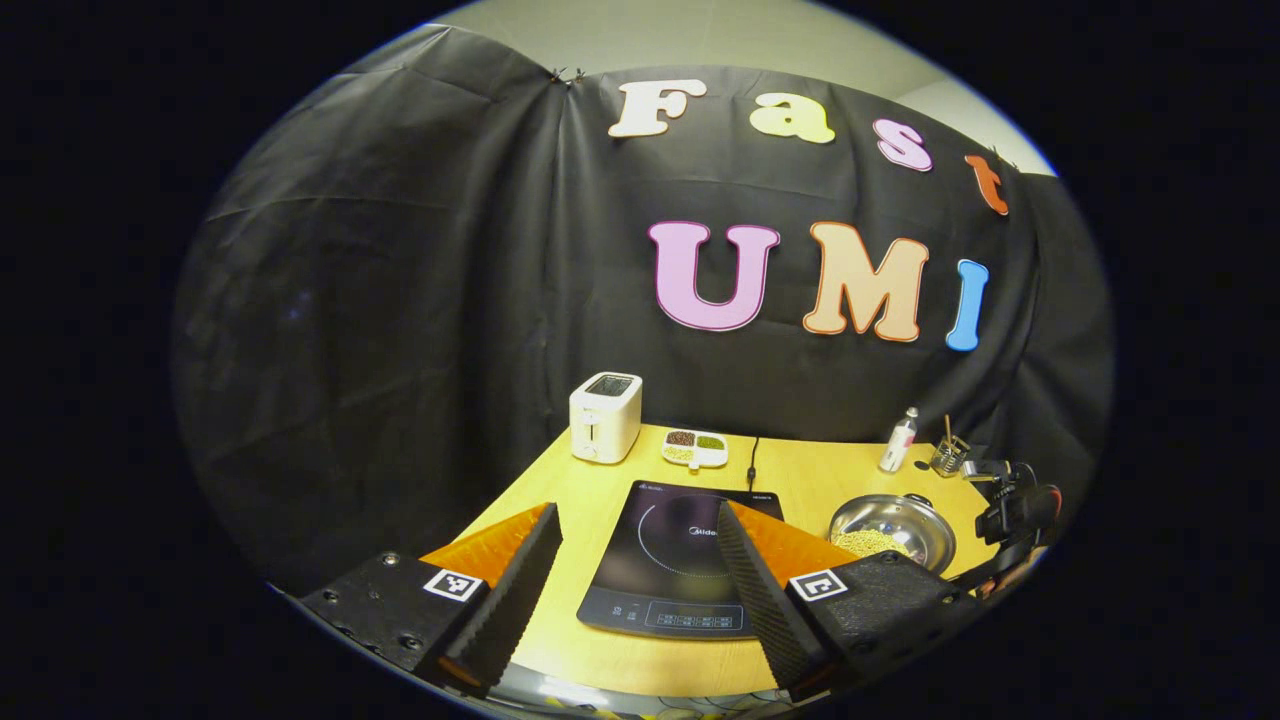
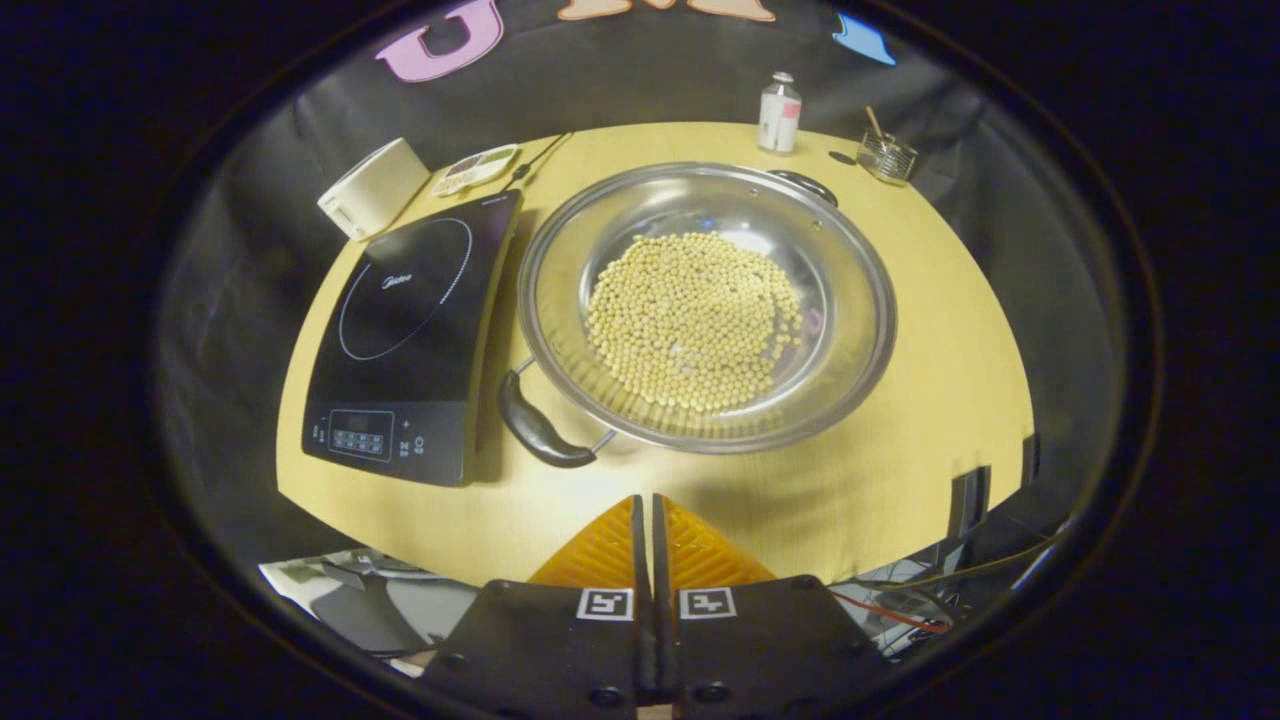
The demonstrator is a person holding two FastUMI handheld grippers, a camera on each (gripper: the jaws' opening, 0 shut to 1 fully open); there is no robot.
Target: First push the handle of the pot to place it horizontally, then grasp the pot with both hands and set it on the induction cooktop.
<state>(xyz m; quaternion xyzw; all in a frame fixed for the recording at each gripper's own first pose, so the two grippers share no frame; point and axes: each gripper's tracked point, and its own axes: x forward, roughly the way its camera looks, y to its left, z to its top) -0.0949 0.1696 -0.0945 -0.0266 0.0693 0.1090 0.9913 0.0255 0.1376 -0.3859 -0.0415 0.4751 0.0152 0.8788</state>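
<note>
Your right gripper [image 2: 651, 510] hung with its jaws clenched on nothing, just short of the pot [image 2: 706, 305], which sat on the table [image 2: 940, 400] touching the right edge of the induction cooktop [image 2: 405, 340], its near handle [image 2: 540, 428] angled toward the cooktop's front corner. Your left gripper [image 1: 640, 545] hovered released, well back over the cooktop. A hard or off-centre shove on that handle could have slid the whole pot into the cooktop or jolted the beans [image 2: 695, 320] over the shallow rim instead of turning it.
</note>
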